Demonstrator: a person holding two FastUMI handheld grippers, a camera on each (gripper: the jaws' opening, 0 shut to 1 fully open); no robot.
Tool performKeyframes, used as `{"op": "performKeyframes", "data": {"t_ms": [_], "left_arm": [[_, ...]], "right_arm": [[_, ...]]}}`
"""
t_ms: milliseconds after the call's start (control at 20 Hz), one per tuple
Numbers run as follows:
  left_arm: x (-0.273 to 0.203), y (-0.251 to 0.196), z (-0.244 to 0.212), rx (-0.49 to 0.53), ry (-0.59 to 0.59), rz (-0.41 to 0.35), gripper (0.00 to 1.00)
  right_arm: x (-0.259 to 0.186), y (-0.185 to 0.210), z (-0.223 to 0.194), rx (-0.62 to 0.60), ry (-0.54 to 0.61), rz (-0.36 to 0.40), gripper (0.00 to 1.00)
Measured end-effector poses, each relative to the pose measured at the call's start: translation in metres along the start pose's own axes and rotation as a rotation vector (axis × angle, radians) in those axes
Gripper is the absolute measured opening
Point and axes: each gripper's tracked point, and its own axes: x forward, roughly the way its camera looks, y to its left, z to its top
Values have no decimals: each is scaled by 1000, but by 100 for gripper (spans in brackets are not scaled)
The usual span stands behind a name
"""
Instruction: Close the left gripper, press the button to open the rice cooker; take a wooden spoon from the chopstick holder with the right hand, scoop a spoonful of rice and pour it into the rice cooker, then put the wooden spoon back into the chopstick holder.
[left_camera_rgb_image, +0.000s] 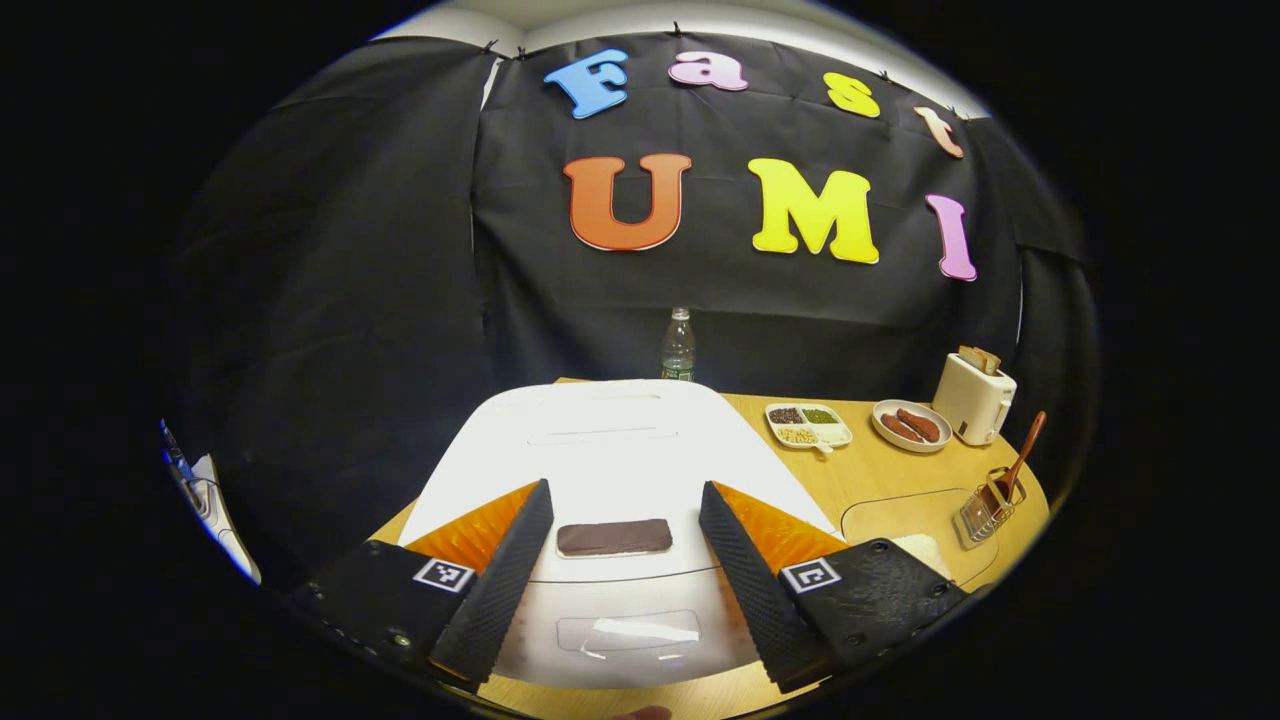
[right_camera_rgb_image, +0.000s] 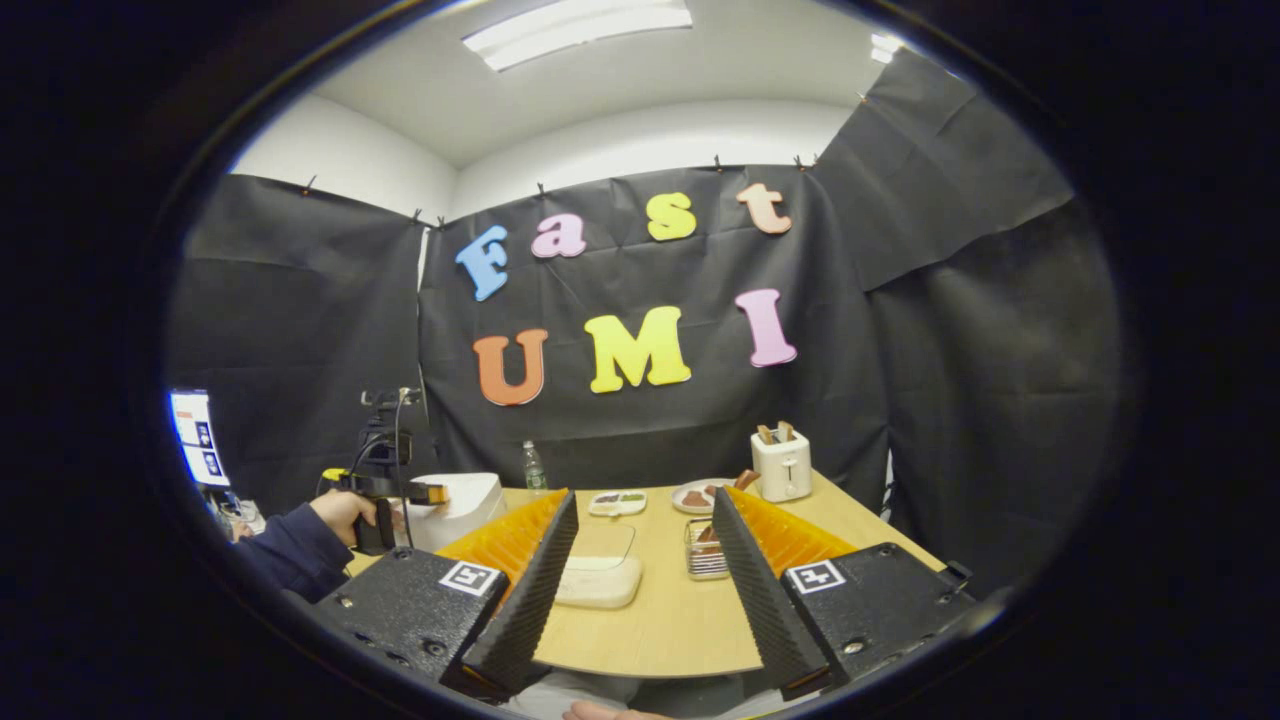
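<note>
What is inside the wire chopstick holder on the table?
A wooden spoon stands tilted in the chopstick holder, its bowl up. Its lower end, behind the wires, is not clear.

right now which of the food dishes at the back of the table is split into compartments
The white divided tray, with separate sections of dark, green and pale bits. The round plate beside it, nearer the toaster, is one open dish holding brown sausage-like pieces.

Both grippers' fingers (left_camera_rgb_image: 520, 570) (right_camera_rgb_image: 540, 580) spread apart
</note>
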Motion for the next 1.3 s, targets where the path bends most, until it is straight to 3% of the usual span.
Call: {"op": "performKeyframes", "data": {"t_ms": [500, 850, 1150, 1300], "left_arm": [[-12, 5, 12, -15, -12, 8, 93], [-66, -3, 50, -51, -115, -36, 93], [-132, -31, 82, 17, -202, -84, 93], [-168, -58, 100, 39, -272, -149, 93]], "right_arm": [[8, -15, 0, 11, 4, -38, 89], [16, -30, -2, 3, 23, -88, 89], [13, -28, 5, -26, 8, -98, 89], [9, -28, 9, -49, -6, -100, 89]]}}
